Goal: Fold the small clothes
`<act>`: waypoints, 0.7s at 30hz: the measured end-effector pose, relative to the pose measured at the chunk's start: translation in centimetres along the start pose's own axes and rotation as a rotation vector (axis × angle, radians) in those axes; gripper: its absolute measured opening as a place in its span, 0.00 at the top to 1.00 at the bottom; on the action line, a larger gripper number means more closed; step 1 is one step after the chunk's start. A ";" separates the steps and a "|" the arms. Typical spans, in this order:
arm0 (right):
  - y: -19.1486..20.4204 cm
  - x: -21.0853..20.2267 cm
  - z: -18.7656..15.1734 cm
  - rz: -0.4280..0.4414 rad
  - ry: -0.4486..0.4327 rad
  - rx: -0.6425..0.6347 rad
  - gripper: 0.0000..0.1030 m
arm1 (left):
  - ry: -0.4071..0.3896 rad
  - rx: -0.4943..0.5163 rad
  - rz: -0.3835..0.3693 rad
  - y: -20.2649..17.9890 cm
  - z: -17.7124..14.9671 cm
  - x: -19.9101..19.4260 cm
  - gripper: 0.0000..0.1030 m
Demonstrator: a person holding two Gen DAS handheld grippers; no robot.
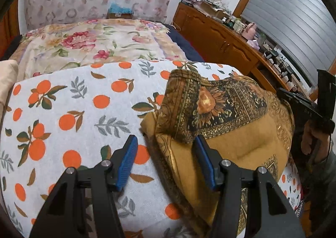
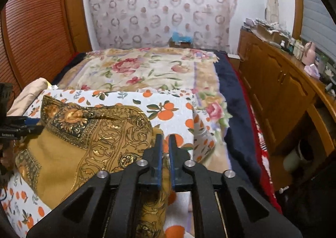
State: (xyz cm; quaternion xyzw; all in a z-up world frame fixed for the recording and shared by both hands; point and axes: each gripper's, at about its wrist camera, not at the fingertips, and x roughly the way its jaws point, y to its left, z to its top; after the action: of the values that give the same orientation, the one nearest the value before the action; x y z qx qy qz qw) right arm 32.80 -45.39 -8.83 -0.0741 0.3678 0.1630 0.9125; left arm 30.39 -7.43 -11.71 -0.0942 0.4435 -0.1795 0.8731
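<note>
Between the blue pads of the left hand-held gripper (image 1: 164, 149) lies the near-left edge of a mustard and brown patterned cloth (image 1: 220, 124), which sits partly folded on the orange-print sheet (image 1: 69, 101) covering the bed; those jaws stand about half open and the pads do not press on the fabric. Just left of the right hand-held gripper (image 2: 166, 143) the same cloth (image 2: 88, 143) bunches up, and that gripper's jaws are nearly together with only a narrow gap; whether a thin fold is caught in it I cannot tell, though the fabric seems to pass below the fingers rather than between them. To do the fold well, each gripper should probably pinch a single corner layer, not the doubled flap on top, lift together and level, and lay the edge squarely onto the far side. Dragging would likely wrinkle the sheet underneath.
</note>
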 end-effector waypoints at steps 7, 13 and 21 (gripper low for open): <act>-0.4 -1.1 -1.1 -0.020 0.041 0.033 0.56 | 0.013 -0.002 -0.048 0.0 0.3 0.4 0.73; 0.5 -1.2 -2.2 0.015 0.079 0.028 0.45 | 0.012 -0.002 -0.045 -0.1 0.5 0.4 0.76; 0.2 3.0 -2.7 0.103 0.155 0.088 0.44 | 0.022 -0.002 -0.040 0.0 0.6 0.8 0.76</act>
State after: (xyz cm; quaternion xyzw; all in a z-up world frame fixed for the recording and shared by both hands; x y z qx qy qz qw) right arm 32.98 -45.14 -12.80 -0.0272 0.4473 0.1869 0.8742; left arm 31.31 -7.72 -11.93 -0.1020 0.4512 -0.1975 0.8643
